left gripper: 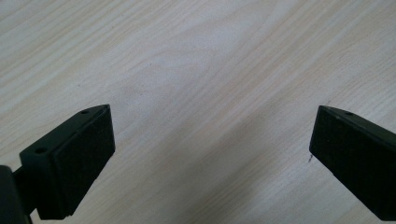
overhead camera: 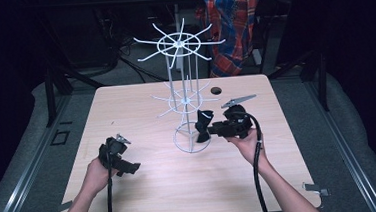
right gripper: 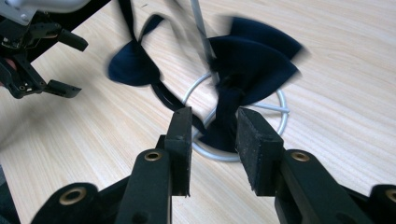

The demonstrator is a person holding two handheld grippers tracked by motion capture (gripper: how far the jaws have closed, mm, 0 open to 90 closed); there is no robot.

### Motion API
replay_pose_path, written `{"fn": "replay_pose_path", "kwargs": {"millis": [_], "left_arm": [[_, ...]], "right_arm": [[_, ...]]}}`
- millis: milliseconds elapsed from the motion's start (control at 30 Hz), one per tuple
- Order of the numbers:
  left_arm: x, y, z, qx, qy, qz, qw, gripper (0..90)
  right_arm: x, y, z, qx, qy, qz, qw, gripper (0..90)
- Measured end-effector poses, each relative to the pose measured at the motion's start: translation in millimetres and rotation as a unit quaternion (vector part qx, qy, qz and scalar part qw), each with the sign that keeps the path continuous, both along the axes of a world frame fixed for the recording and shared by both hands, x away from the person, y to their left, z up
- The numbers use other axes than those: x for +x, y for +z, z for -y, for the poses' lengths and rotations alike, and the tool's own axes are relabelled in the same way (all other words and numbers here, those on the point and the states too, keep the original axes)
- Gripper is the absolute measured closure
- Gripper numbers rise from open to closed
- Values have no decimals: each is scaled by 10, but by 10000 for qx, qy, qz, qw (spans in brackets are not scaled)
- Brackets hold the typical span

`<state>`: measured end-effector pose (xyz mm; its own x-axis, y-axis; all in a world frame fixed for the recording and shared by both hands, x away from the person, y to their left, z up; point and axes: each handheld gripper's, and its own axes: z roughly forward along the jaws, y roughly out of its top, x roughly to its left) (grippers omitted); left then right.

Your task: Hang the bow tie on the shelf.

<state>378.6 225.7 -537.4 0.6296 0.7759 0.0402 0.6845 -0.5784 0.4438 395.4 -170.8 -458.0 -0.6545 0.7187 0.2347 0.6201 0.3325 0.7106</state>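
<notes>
The fingers [right gripper: 261, 144] of the right gripper [right gripper: 212, 149] stand a little apart, and between them hangs the lower wing of a dark navy bow tie [right gripper: 247, 70]. A narrow gap shows on each side of the cloth, so I judge that the pads do not press on it now. The picture is blurred there, so this is not sure. The bow tie lies straight ahead of these fingers, just beyond their tips, with its long axis running up and away from them along the thin white post of the wire display rack [overhead camera: 182, 94]. Under it is the round base ring [right gripper: 280, 105] of the rack, resting on the bench [overhead camera: 146, 184]. A second dark piece, a loop of strap with another wing [right gripper: 133, 65], lies to the left of the post in the right gripper view. In the high view the bow tie [overhead camera: 203, 126] sits at the foot of the rack, touching the tips of the right gripper [overhead camera: 212, 128], which reaches in level from the right. The left gripper [overhead camera: 130, 166] is well apart from it, low over bare bench near the left edge. Its fingers [left gripper: 79, 154] are spread wide with nothing between them. The right hand is clearly the nearer one, so a regrasp or a lift toward a hook would fall to it.
</notes>
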Motion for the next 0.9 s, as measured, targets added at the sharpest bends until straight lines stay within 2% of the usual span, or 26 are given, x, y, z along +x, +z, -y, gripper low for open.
{"fn": "replay_pose_path", "kwargs": {"millis": [467,733,867,900], "left_arm": [[-3,5,-9,-29,4,-2,10000,2],[-4,10,-11,-48,-7,-1,10000,2],[-4,9,-8,-41,-14,-1,10000,2],[-5,8,-7,-52,-13,-3,10000,2]], "right_arm": [[-45,40,15,-62,58,8,10000,635],[-123,94,11,-378,214,130,9990,578],[-173,138,20,-532,271,215,9980,525],[-193,156,25,-622,334,200,9973,487]]}}
